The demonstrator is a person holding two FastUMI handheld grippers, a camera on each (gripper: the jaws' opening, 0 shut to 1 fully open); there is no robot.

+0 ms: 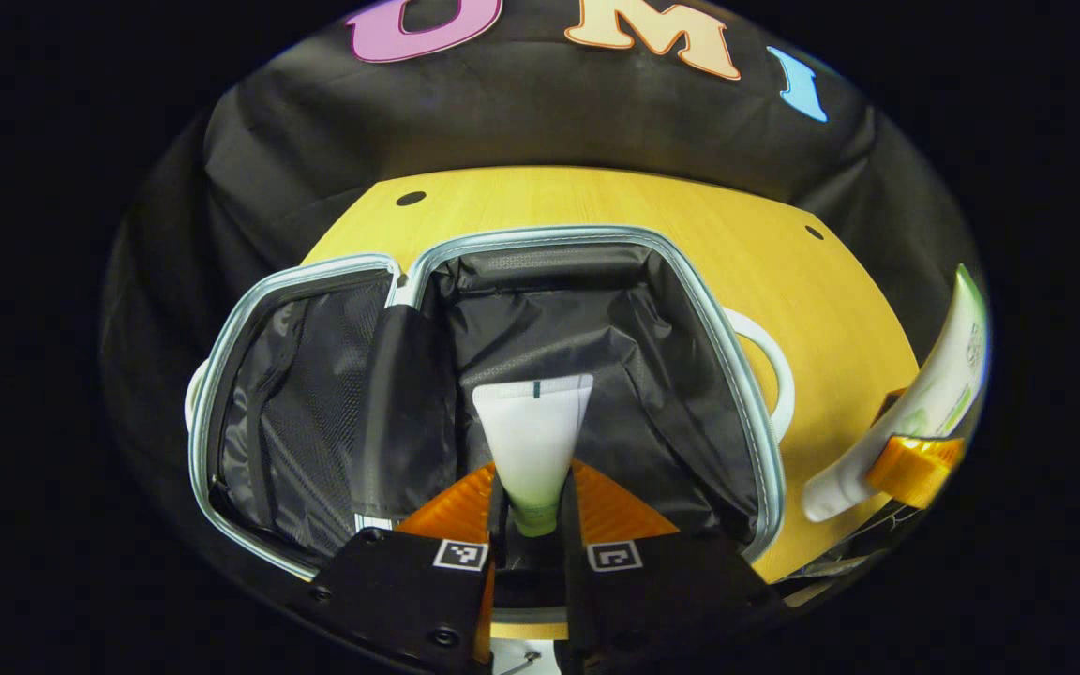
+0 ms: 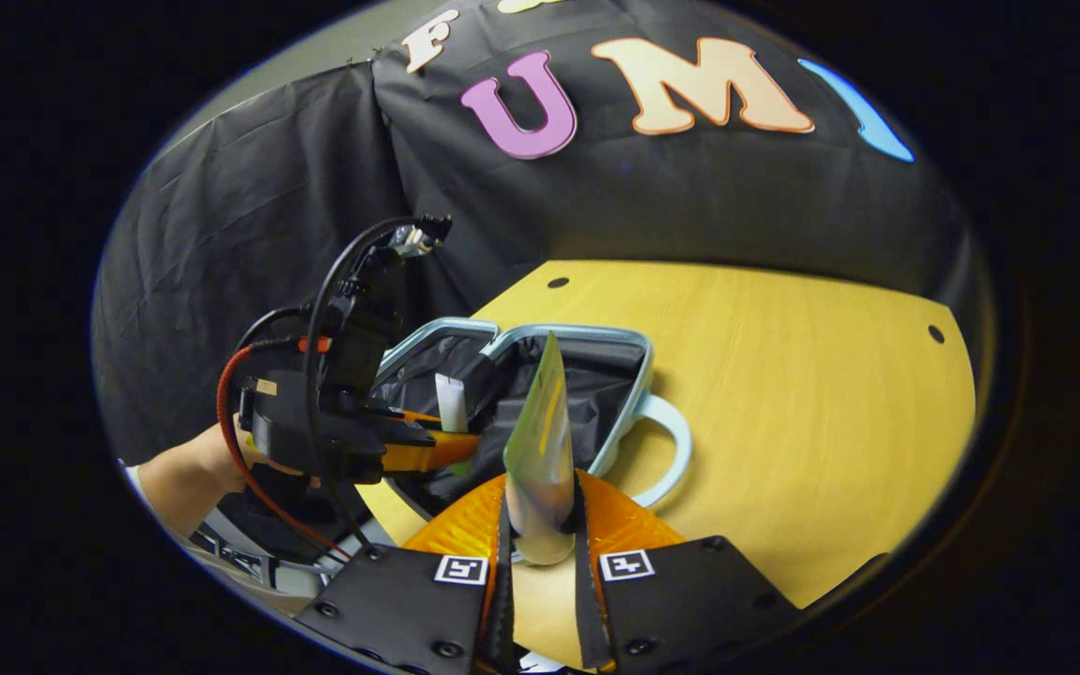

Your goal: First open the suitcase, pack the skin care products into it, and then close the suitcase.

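Observation:
The light blue suitcase [image 1: 732, 366] lies open on the wooden table, its black lining showing. My left gripper [image 1: 534, 511] is shut on a white tube with a green cap [image 1: 532, 431], held over the open case. At the right of the left gripper view, a white and green tube [image 1: 934, 394] sits in the other gripper's orange fingers [image 1: 915, 464]. In the right gripper view, my right gripper [image 2: 540, 525] is shut on that green tube [image 2: 540, 431], standing upright in front of the suitcase [image 2: 634, 375]. The left gripper [image 2: 427, 450] with its white tube [image 2: 451, 401] hovers over the case.
The wooden table [image 2: 784, 375] has free surface to the right of the suitcase, with small round holes [image 2: 936, 334] near its far corners. A person's forearm [image 2: 193, 469] and red and black cables [image 2: 231, 441] sit at the left. The suitcase's handle [image 2: 676, 450] faces right.

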